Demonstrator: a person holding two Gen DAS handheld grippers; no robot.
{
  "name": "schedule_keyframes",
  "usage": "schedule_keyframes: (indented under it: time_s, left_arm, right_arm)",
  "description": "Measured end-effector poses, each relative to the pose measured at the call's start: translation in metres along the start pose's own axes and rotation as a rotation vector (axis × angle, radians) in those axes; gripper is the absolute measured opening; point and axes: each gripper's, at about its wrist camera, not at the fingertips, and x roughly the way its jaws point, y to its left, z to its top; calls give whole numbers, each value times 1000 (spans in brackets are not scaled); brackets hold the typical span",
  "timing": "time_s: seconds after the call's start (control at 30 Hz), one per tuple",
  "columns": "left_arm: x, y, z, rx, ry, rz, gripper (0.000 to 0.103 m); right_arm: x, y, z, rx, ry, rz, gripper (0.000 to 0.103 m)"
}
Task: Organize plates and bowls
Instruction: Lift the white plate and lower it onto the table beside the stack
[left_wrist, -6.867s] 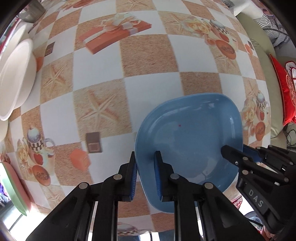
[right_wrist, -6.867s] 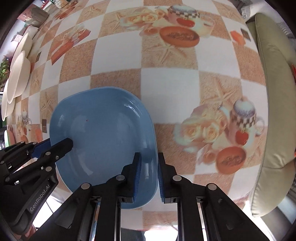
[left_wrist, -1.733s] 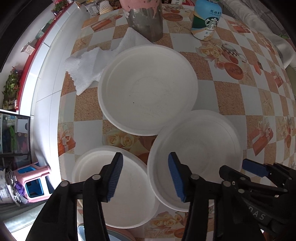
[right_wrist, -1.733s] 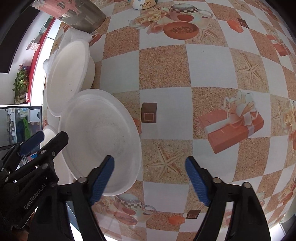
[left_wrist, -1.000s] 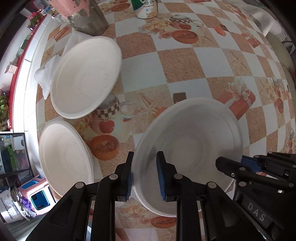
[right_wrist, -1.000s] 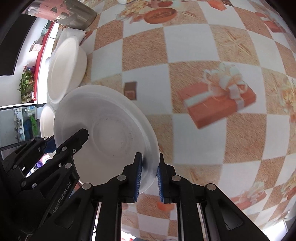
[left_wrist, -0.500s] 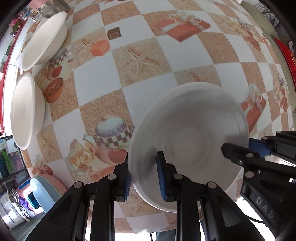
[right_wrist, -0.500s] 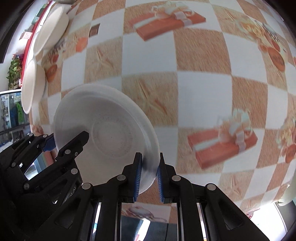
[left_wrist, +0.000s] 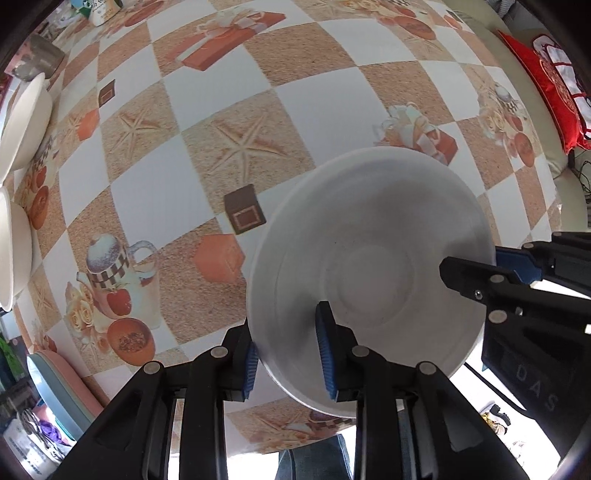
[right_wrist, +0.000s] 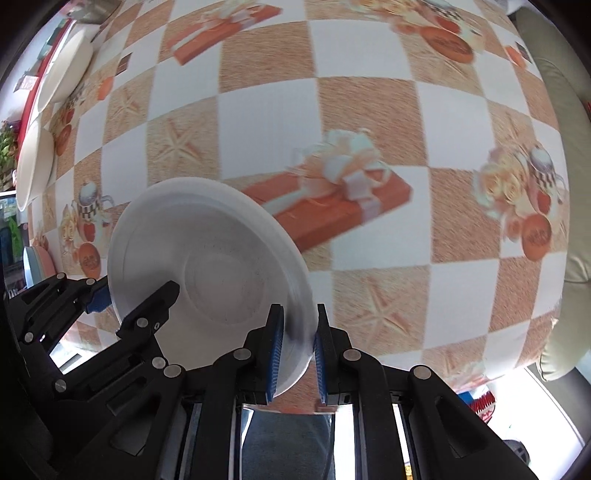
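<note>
The left gripper (left_wrist: 286, 360) fingers are opening off the white bowl (left_wrist: 369, 273), which the right gripper (right_wrist: 297, 347) alone now pinches by its rim, carried away from the other bowls (left_wrist: 22, 122), suggesting set-down is near.

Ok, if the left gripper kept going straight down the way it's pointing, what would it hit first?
The white bowl's rim sits between the left gripper's opening jaws, so the bowl comes first. Just beyond it lies the checkered tablecloth; how far below is unclear.
</note>
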Motion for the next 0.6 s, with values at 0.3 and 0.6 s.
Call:
schedule_keyframes:
  time_s: [0.3,0.6]
  left_arm:
    - [-13,-12,-14,10,-43,47,80]
    - [-24,30,-76,-9,-36,-25,81]
  right_arm:
    - [-11,-48,-11,72,-23,32,64]
    - [-56,-66,9,125,-118,15,96]
